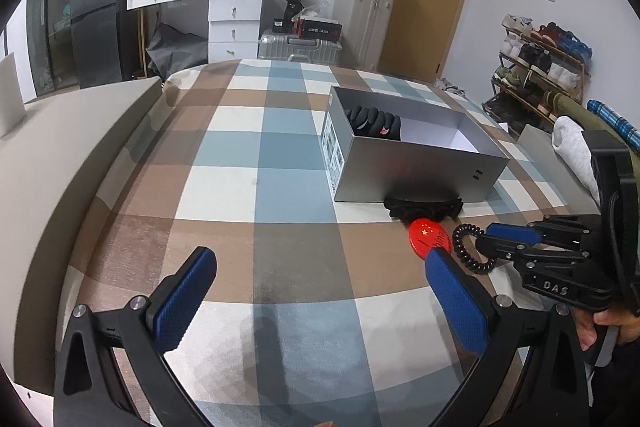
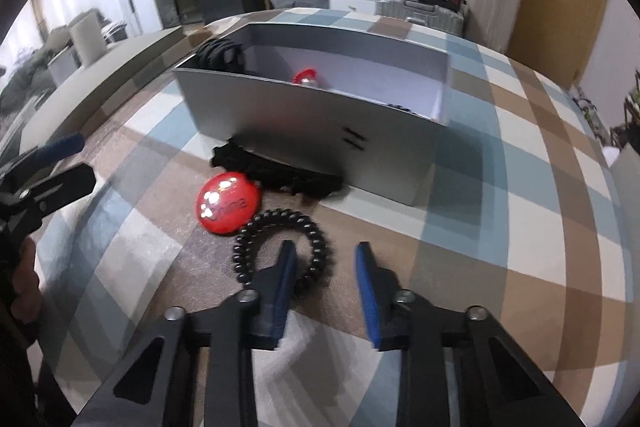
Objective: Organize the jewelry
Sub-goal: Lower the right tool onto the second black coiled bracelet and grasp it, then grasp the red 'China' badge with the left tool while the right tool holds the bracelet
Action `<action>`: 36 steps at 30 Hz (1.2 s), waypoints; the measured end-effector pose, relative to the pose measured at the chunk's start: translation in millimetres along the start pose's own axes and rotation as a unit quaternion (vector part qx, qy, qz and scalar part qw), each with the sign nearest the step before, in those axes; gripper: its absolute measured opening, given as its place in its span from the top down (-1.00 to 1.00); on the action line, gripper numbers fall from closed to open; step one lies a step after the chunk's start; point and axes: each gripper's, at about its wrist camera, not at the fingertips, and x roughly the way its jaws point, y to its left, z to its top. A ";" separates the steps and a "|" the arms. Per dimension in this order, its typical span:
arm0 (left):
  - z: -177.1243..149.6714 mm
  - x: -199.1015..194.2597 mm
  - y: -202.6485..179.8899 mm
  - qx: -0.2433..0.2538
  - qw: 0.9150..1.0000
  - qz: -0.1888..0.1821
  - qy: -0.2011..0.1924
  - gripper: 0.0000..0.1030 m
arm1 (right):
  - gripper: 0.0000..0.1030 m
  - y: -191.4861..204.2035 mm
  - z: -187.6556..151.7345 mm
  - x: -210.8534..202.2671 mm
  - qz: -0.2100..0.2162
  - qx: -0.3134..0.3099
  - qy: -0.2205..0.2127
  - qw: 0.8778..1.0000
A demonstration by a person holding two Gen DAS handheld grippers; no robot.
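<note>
The left gripper point(image 1: 320, 291) hangs over the checked bedspread point(image 1: 224, 195) with its blue pads spread wide and nothing between them. Just past its right-hand pad lies a red badge point(image 1: 429, 237), and touching that a black coil hair tie point(image 1: 471, 247). The right gripper point(image 1: 490, 241) reaches in from the side, its fingertips at the coil. Ahead sits an open grey box point(image 1: 412, 167), dark items inside.

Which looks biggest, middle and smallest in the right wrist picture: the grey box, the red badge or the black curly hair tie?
1. Grey cardboard box, far the largest.
2 and 3. Round red badge and black spiral hair tie look about alike; the tie's ring seems slightly wider, but it lies nearer the camera, so I won't rank them.
</note>
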 end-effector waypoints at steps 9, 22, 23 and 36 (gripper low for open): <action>0.2 0.9 -1.3 -0.004 1.000 -0.007 0.007 -0.97 | 0.84 5.2 1.8 -6.8 0.002 -0.019 -0.026 0.999; -0.1 26.0 -39.2 0.054 0.996 -0.034 0.064 -0.97 | 0.84 -23.8 0.8 -47.7 0.038 0.035 -0.092 0.994; 0.7 28.4 -43.2 0.060 0.995 -0.036 0.066 -0.97 | 0.84 -25.5 0.3 -48.8 0.042 0.039 -0.095 0.994; 6.0 62.0 -85.1 0.143 0.982 -0.034 0.116 -0.72 | 0.84 -31.1 -2.6 -50.6 0.063 0.058 -0.100 0.991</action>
